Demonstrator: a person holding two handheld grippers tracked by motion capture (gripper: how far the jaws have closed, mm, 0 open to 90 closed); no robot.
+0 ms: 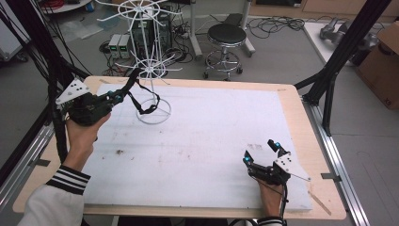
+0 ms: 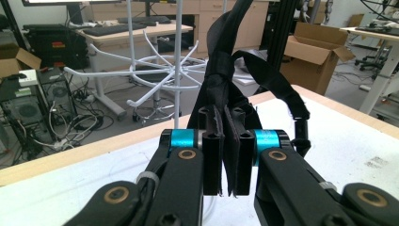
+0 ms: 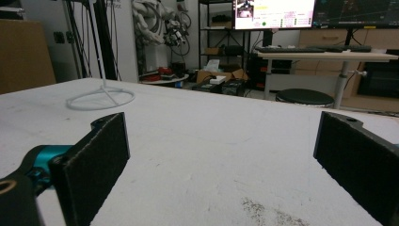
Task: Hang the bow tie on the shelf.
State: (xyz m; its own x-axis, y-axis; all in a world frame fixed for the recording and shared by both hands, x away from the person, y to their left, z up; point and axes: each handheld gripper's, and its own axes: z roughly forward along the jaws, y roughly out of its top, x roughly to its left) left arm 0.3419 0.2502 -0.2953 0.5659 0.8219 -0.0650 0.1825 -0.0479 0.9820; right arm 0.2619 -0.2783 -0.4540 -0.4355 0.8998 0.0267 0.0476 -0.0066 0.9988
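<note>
A black strap (image 1: 132,83) hangs in a loop beside the pole of a white wire rack (image 1: 151,56), which stands on a ring base at the back left of the white mat (image 1: 202,122). My left gripper (image 1: 117,97) is shut on the strap's end, just left of the rack. In the left gripper view the strap (image 2: 273,80) rises from between the closed pads of the left gripper (image 2: 228,117), with the rack (image 2: 178,70) right behind. My right gripper (image 1: 260,151) rests open near the front right, its jaws wide apart with nothing between them. The right gripper (image 3: 221,141) faces the rack's base (image 3: 100,99).
The mat lies on a wooden table (image 1: 301,141) framed by black posts. A round stool (image 1: 227,35), computer cases (image 1: 120,44) and cables stand on the floor beyond the far edge. A cardboard box (image 1: 383,66) sits at the far right.
</note>
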